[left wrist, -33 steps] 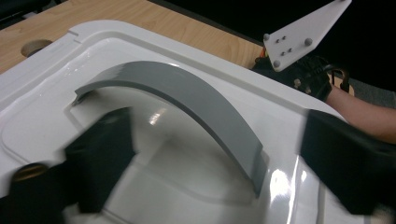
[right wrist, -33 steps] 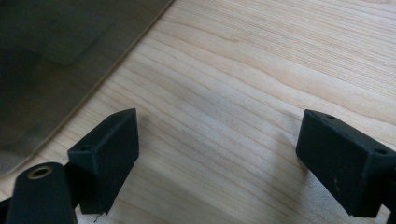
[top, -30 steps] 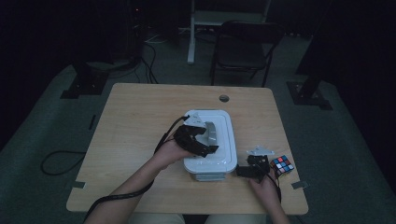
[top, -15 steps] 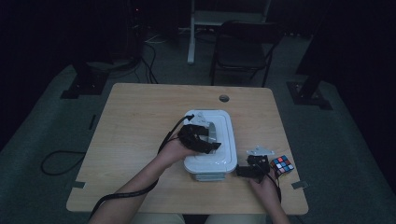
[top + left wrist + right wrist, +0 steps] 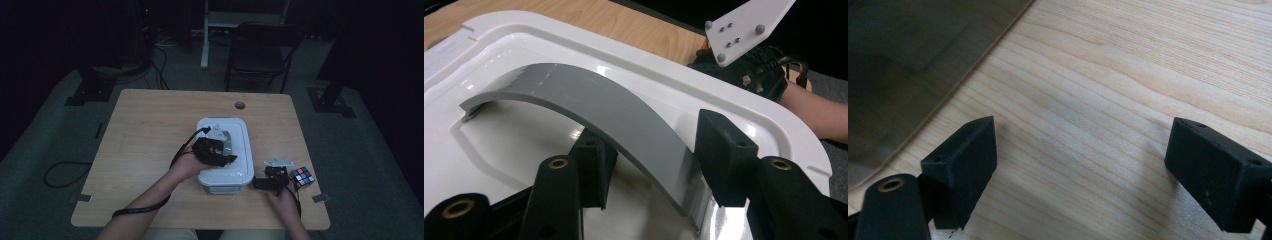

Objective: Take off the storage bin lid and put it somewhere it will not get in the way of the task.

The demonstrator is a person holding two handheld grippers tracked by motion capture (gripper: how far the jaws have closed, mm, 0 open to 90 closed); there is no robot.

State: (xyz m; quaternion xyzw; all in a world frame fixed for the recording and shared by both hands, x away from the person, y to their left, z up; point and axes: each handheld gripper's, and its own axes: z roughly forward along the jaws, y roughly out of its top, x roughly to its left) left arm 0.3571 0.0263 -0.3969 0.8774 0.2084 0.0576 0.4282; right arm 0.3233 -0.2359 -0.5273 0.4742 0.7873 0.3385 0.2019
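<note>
Both left gripper (image 5: 651,160) jaws, just closing, straddle grey handle (image 5: 589,105).

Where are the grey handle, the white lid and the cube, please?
handle (image 5: 624,120), left gripper view, middle of its arch.
lid (image 5: 240,127), high view, far right rim.
cube (image 5: 301,177), high view, top face.

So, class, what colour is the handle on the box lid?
Grey handle, clearest in the left gripper view.

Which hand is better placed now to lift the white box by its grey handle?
Left. The left gripper has been closing around the grey handle of the white box. The right gripper is open over bare table.
</note>
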